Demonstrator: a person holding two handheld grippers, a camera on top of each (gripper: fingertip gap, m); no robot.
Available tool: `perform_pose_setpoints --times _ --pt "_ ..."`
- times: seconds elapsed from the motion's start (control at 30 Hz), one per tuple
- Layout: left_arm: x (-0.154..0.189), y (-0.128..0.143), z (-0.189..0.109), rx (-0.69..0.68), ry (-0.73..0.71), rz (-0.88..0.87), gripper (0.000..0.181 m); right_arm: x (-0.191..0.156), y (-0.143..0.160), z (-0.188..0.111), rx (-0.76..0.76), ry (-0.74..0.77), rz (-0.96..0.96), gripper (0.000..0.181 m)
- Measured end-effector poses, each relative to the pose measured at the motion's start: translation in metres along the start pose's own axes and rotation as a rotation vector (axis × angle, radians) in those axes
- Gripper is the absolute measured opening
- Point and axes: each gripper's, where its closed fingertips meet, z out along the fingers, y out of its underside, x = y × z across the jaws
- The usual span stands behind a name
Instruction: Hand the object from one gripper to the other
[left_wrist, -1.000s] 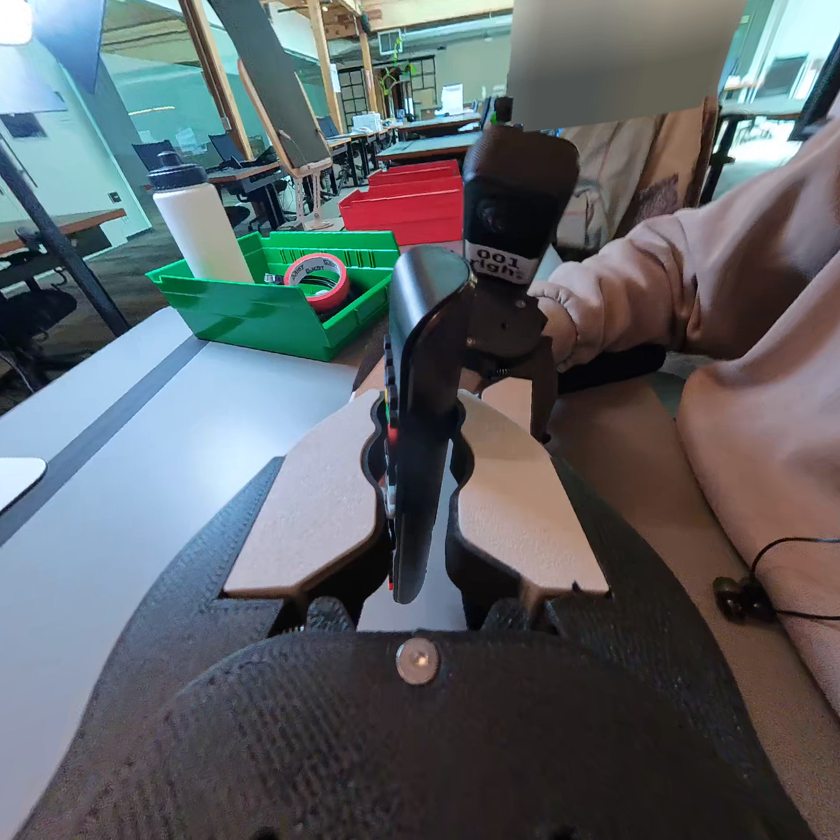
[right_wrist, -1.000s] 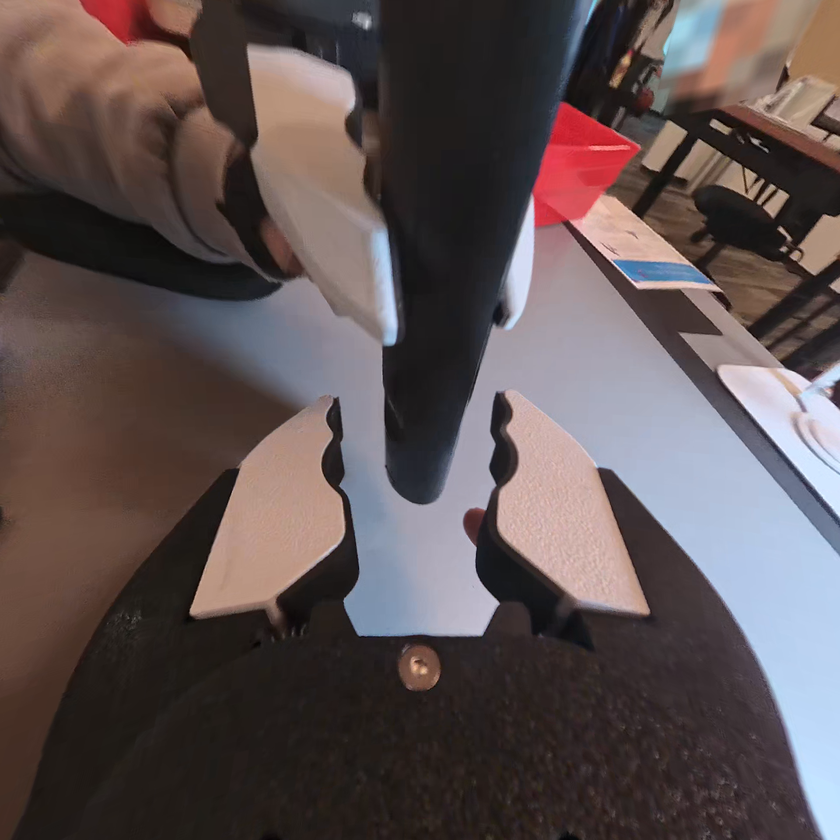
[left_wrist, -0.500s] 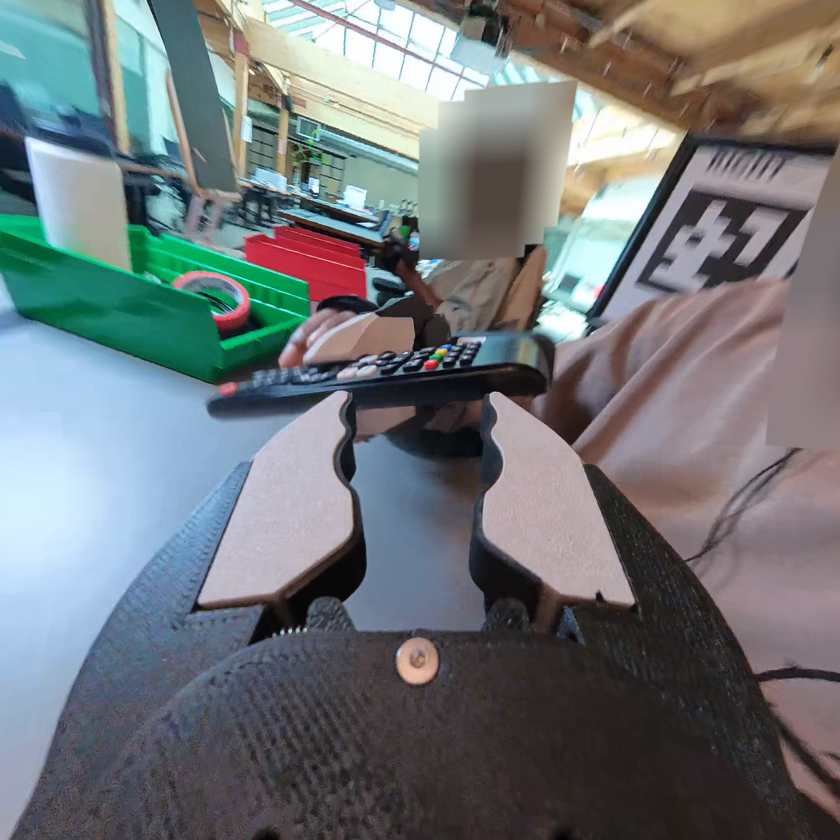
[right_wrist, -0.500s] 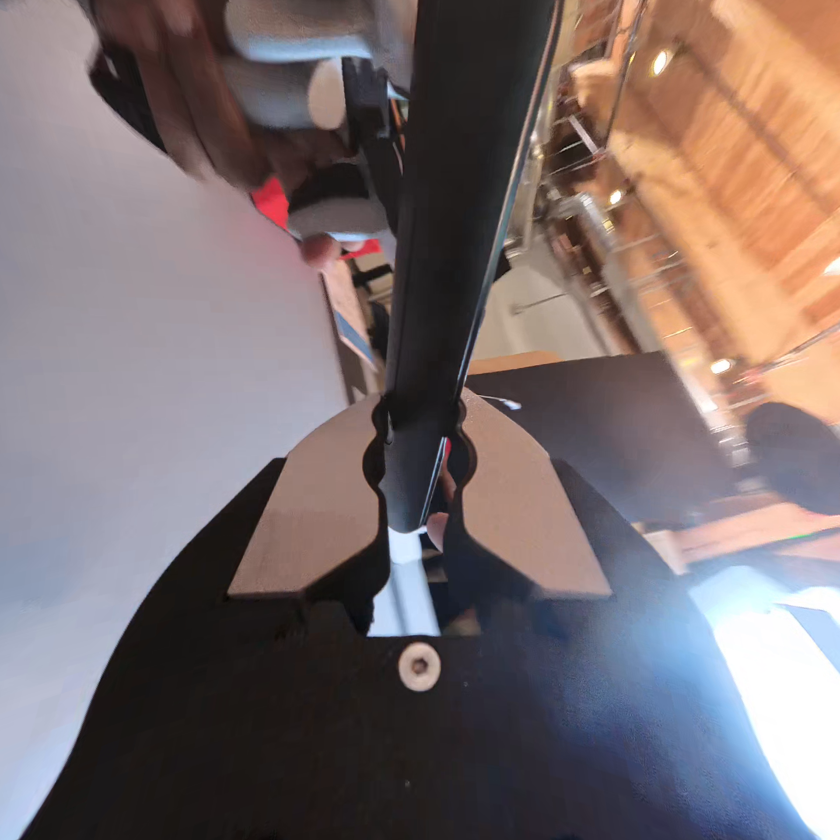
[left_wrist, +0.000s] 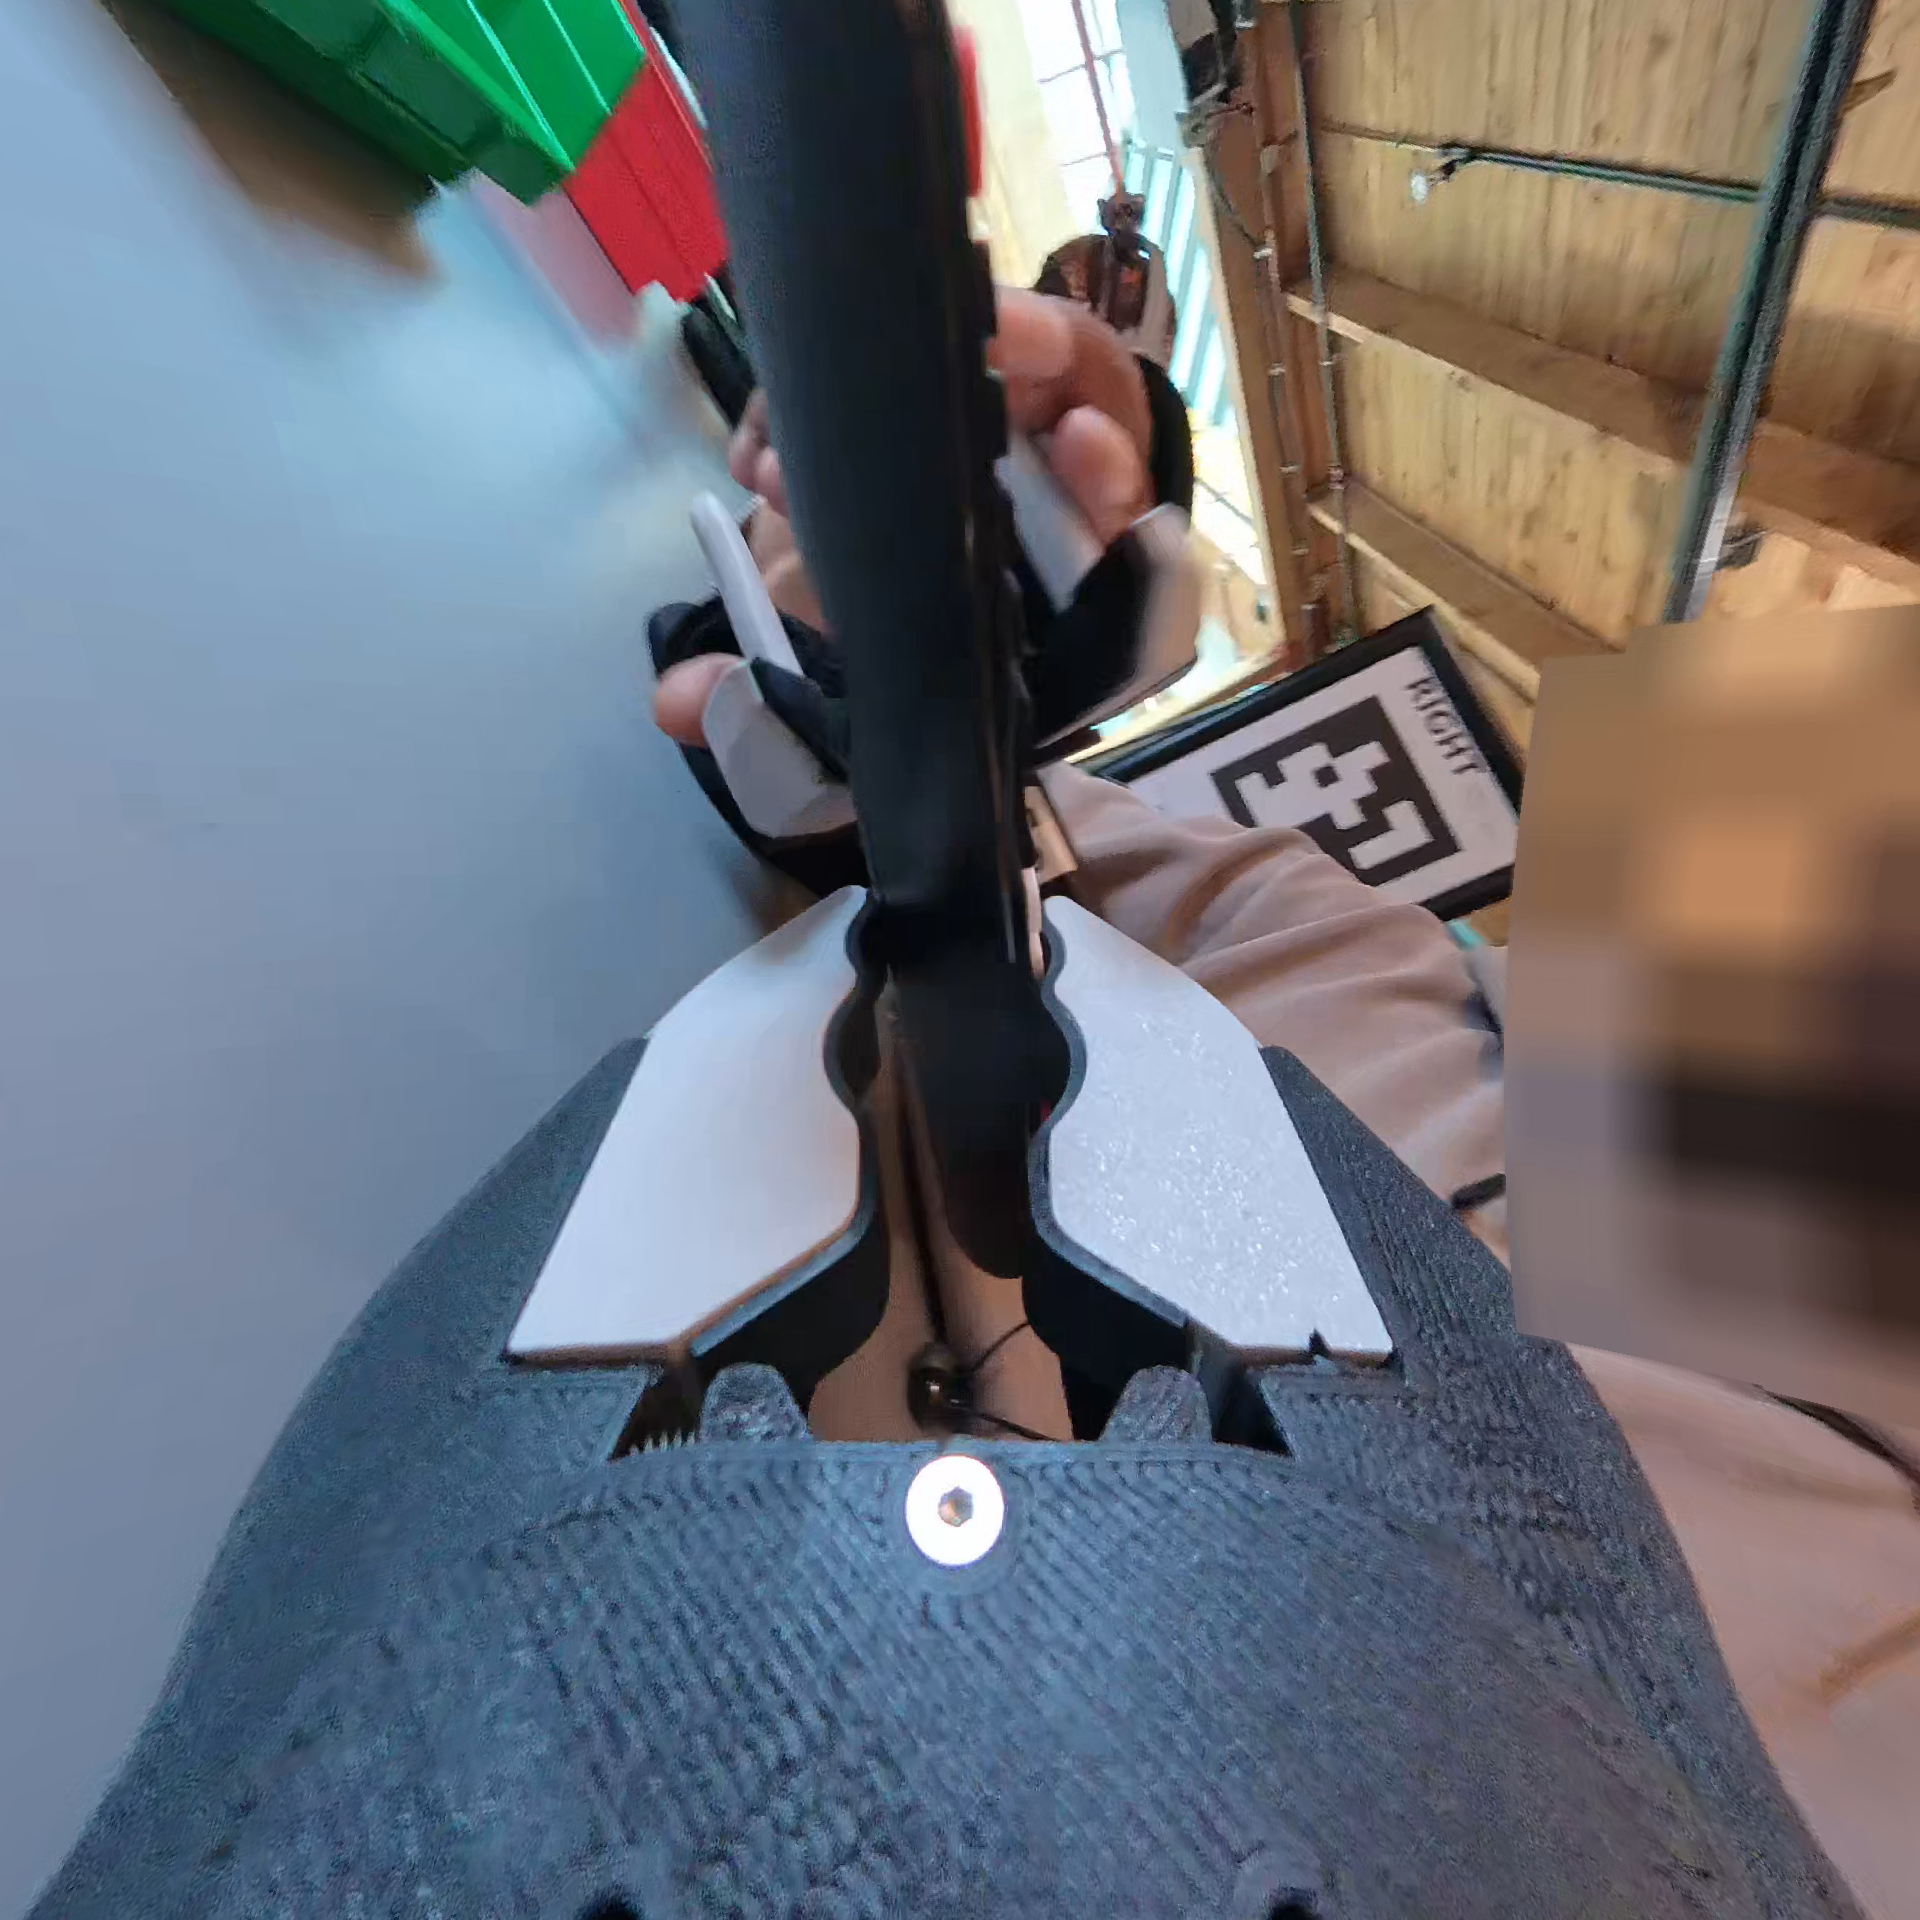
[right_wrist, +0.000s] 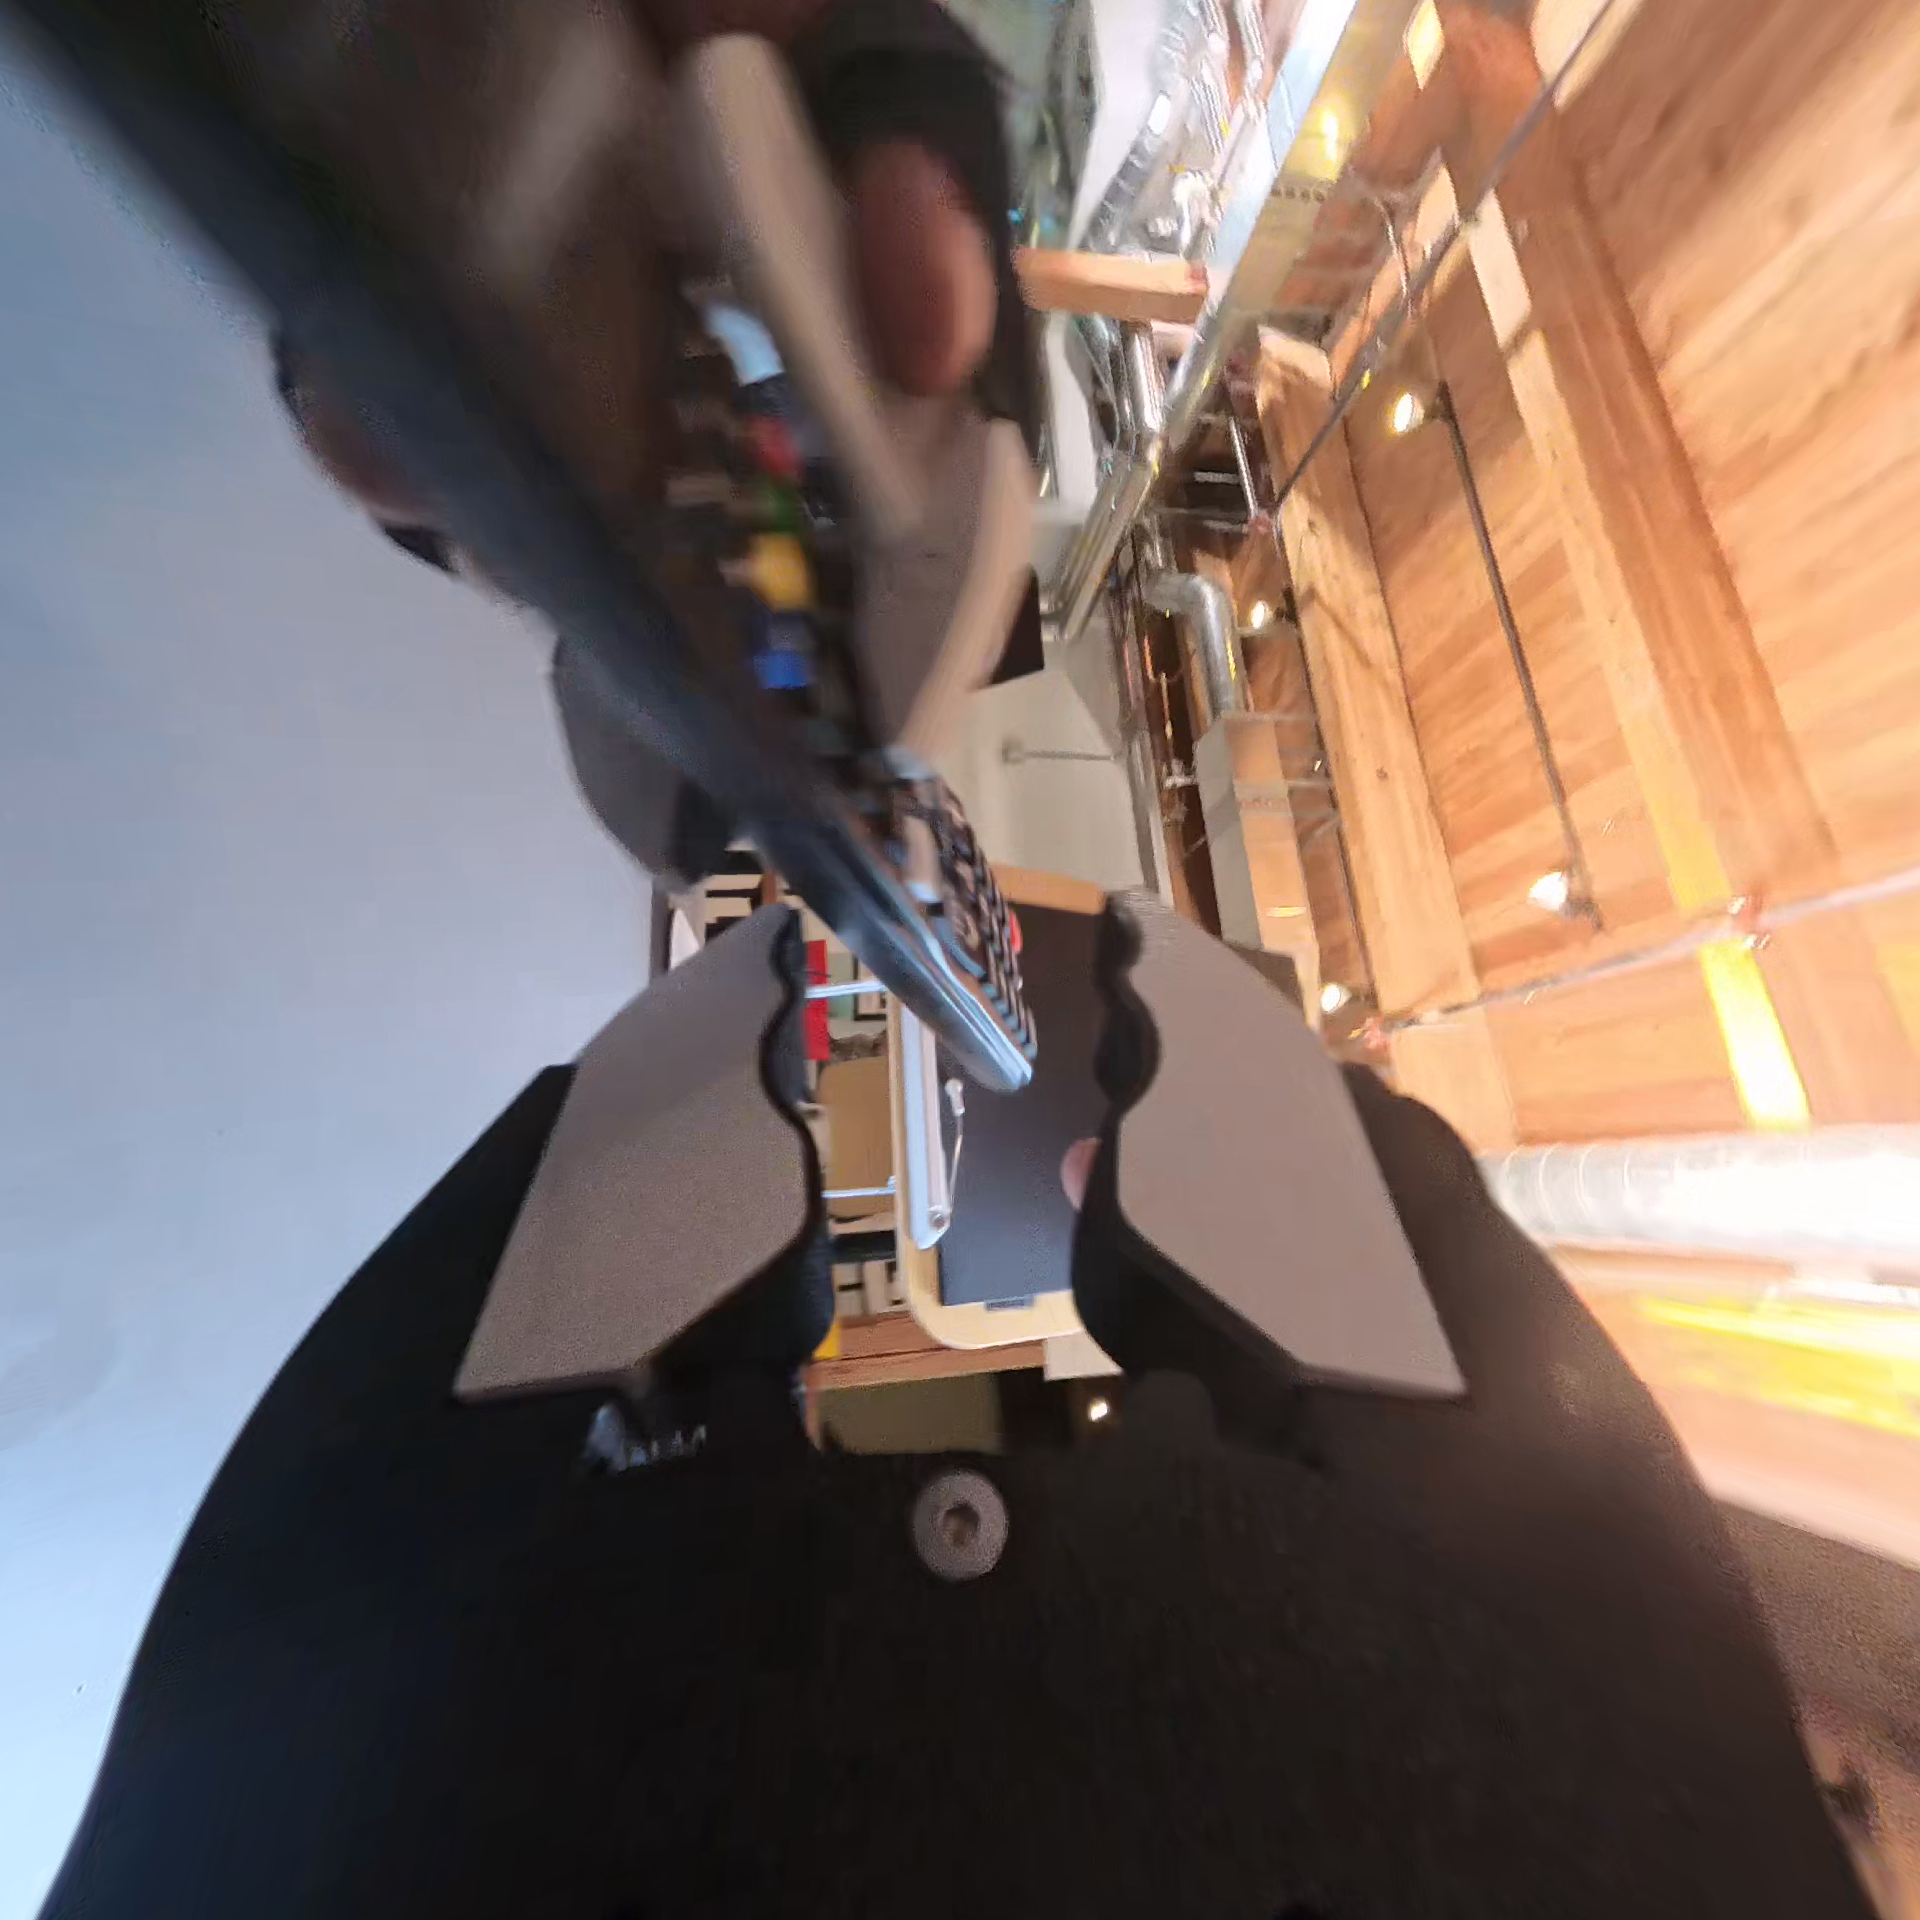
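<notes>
Black remote (left_wrist: 883, 520) sits clamped edge-on between the left gripper (left_wrist: 951, 956) jaws; the right gripper (right_wrist: 951, 956) jaws stand apart, open room either side of the remote's tip

remote control (left_wrist: 883, 436) top cut off by frame edge, green bin (left_wrist: 447, 73) blurred and cropped

One item bears writing: a black-framed white marker board (left_wrist: 1340, 769) with a blocky black code pattern and one printed word along its edge, just beside the person's beige sleeve (left_wrist: 1278, 966). Remote buttons' marks are blurred, unreadable.
</notes>
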Motion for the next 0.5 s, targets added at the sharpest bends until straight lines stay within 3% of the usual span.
perform_pose_setpoints --times 0.03,0.1,0.2,0.27,0.33,0.4,0.5 --pt "-0.002 -0.005 -0.004 0.018 -0.024 0.038 0.026 0.006 0.004 0.0 -0.016 -0.002 0.062 0.066" --pt "-0.003 -0.018 -0.015 0.071 -0.074 0.128 0.025 0.016 0.012 -0.002 -0.027 -0.039 0.268 0.073" --pt "-0.006 -0.033 -0.032 0.079 -0.267 0.434 0.025 0.009 0.021 -0.006 0.001 -0.233 0.829 0.07" --pt "-0.002 -0.037 -0.036 0.043 -0.388 0.695 0.025 0.009 0.013 -0.01 0.102 -0.4 1.262 0.069" --pt "0.006 -0.035 -0.034 0.003 -0.461 0.92 0.025 0.019 0.004 -0.013 0.22 -0.495 1.567 0.069" --pt "0.011 -0.025 -0.026 -0.046 -0.466 1.066 0.025 0.027 -0.008 -0.015 0.305 -0.541 1.672 0.074" --pt "0.004 -0.01 -0.014 -0.135 -0.487 1.164 0.025 0.027 -0.038 -0.018 0.338 -0.62 1.608 0.076"
